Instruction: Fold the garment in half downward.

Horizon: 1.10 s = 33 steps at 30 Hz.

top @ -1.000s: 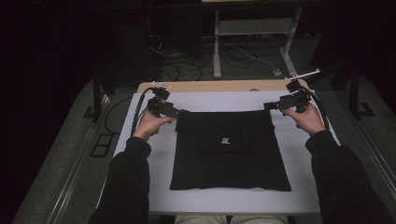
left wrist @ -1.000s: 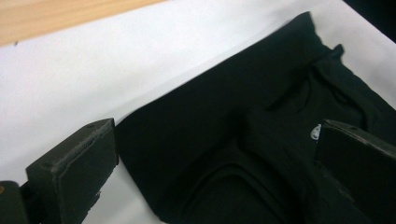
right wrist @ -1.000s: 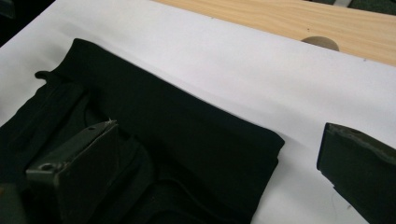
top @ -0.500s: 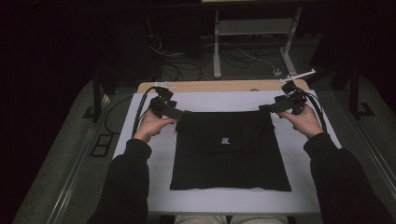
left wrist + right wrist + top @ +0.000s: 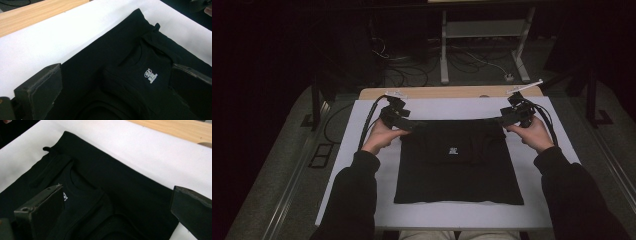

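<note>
Both grippers [image 5: 414, 125] [image 5: 502, 120] (fingers apart) farther back

Folded garment [image 5: 459, 162]: flat on the table cover [image 5: 362, 145], between the two tongs. Left gripper [image 5: 412, 125]: at its far left corner. Right gripper [image 5: 504, 120]: at its far right corner. Printed mark [image 5: 453, 150]: midway between the tongs, nearer the person. Wooden table edge [image 5: 447, 92]: beyond both tongs.

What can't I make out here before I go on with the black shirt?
- Small white logo on the black shirt: too small to read in the high view, blurred in the left gripper view.
- Shirt's near edge: cut off at the bottom of both gripper views.
- Right gripper: too dark in the high view to see contact with the cloth.
</note>
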Each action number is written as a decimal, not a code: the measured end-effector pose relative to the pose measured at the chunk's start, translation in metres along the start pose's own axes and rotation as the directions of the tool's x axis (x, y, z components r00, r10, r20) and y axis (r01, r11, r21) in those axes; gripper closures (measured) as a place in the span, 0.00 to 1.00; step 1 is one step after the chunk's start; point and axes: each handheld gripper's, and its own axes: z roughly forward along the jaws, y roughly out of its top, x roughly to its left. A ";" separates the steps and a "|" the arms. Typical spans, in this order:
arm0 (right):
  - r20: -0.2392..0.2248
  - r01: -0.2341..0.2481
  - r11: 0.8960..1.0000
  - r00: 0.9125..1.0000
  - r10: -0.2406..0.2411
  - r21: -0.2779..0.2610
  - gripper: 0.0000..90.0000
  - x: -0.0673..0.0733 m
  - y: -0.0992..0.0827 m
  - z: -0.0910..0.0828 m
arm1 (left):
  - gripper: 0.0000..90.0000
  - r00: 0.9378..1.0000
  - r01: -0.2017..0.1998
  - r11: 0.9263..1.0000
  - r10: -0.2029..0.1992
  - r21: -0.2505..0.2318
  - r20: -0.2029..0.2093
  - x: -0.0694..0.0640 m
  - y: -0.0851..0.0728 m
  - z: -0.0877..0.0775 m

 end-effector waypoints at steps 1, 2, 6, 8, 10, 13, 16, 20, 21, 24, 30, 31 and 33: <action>-0.004 0.000 1.000 1.000 0.000 0.003 0.00 0.000 -0.001 0.001 | 0.00 1.000 -0.002 1.000 0.002 0.003 0.001 0.000 0.000 0.001; -0.006 -0.008 1.000 1.000 0.008 0.012 0.00 0.000 -0.002 0.002 | 0.00 1.000 0.001 1.000 -0.001 0.004 0.001 0.000 -0.001 0.002; -0.015 -0.007 1.000 1.000 0.008 0.018 0.00 0.000 -0.005 0.006 | 0.00 1.000 0.010 1.000 -0.010 0.010 0.009 0.000 -0.002 0.008; -0.021 -0.009 1.000 1.000 0.010 0.019 0.00 0.000 -0.006 0.008 | 0.00 1.000 0.014 1.000 -0.014 0.007 0.012 0.000 -0.004 0.011; -0.025 -0.006 1.000 1.000 0.007 0.027 0.00 0.000 -0.007 0.010 | 0.00 1.000 0.013 1.000 -0.014 0.011 0.014 0.000 -0.005 0.015; -0.030 -0.007 0.999 1.000 0.007 0.031 0.00 -0.001 -0.009 0.013 | 0.00 1.000 0.022 1.000 -0.022 0.021 0.019 0.002 -0.008 0.020; -0.034 -0.008 0.999 0.999 0.009 0.037 0.00 0.000 -0.010 0.016 | 0.00 0.999 0.033 0.999 -0.034 0.025 0.023 0.004 -0.011 0.024; -0.043 -0.007 0.999 0.999 0.009 0.043 0.00 0.000 -0.012 0.021 | 0.00 0.998 0.048 0.999 -0.048 0.026 0.030 0.007 -0.015 0.028; -0.044 -0.007 0.999 0.999 0.009 0.045 0.00 0.000 -0.012 0.022 | 0.00 0.998 0.051 0.998 -0.052 0.025 0.033 0.008 -0.016 0.029; -0.048 -0.006 0.998 0.999 0.009 0.055 0.00 0.000 -0.013 0.027 | 0.00 0.998 0.056 0.998 -0.057 0.030 0.038 0.008 -0.018 0.032; -0.065 -0.005 0.998 0.998 0.010 0.067 0.03 0.001 -0.014 0.036 | 0.00 0.996 0.055 0.997 -0.058 0.053 0.066 0.010 -0.021 0.040; -0.067 -0.005 0.998 0.998 0.009 0.069 0.03 0.001 -0.015 0.038 | 0.00 0.996 0.055 0.997 -0.059 0.054 0.067 0.010 -0.021 0.042; -0.067 -0.006 0.997 0.998 0.012 0.075 0.04 0.000 -0.015 0.040 | 0.00 0.996 0.062 0.996 -0.066 0.056 0.066 0.011 -0.022 0.044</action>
